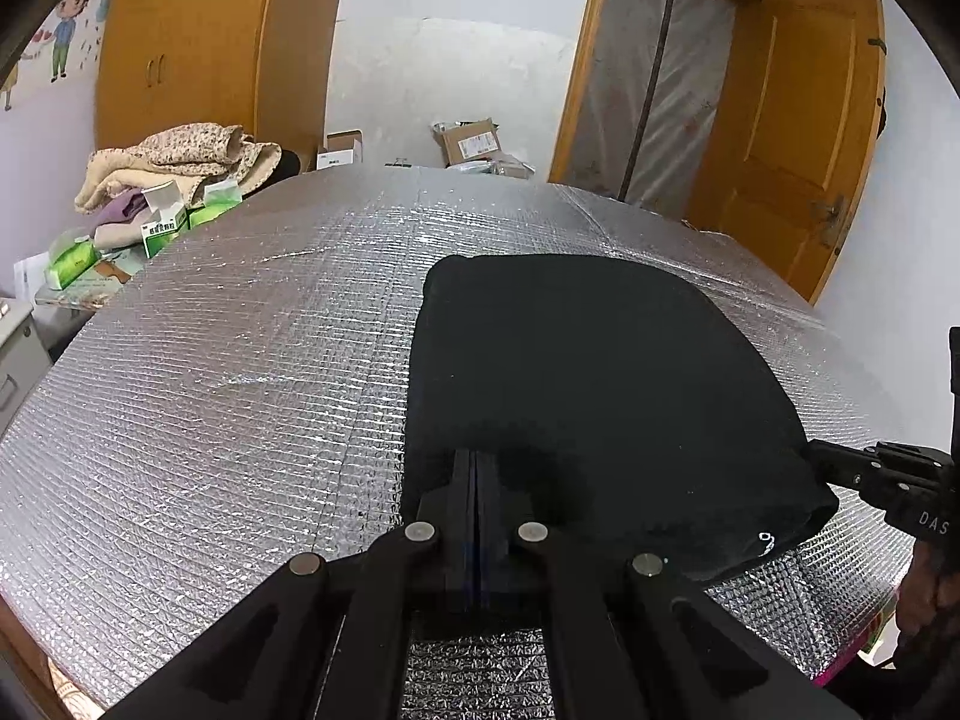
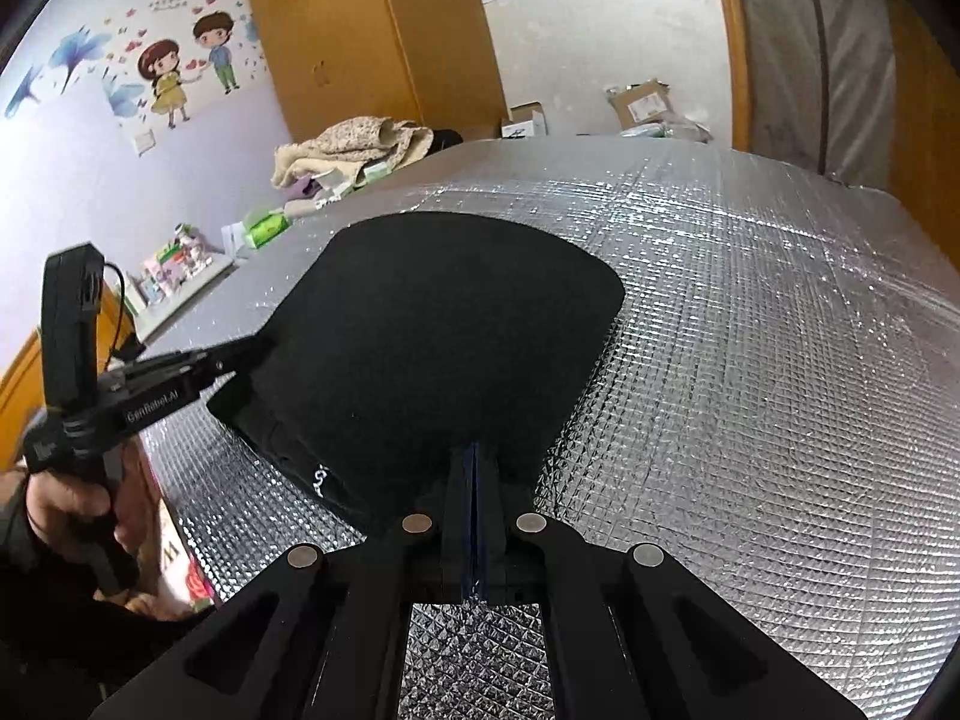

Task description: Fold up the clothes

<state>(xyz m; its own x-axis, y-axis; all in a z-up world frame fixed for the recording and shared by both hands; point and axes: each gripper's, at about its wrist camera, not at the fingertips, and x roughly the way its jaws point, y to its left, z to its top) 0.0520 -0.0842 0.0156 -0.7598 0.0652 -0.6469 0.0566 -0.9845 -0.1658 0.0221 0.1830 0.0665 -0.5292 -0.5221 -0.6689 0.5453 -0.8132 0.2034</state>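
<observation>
Left gripper (image 1: 476,462): jaws fully closed, tips at near edge of black garment (image 1: 576,396); cloth pinched or merely touched, cannot tell. Right gripper (image 2: 474,456): jaws likewise pressed together at garment's near hem, grip equally unclear. Garment folded into compact dark block, lying flat on silver quilted table cover (image 2: 750,390), toward near edge. Small white logo (image 2: 321,477) on near fold. Beige blanket heap (image 1: 180,162) beyond table's far-left corner.
</observation>
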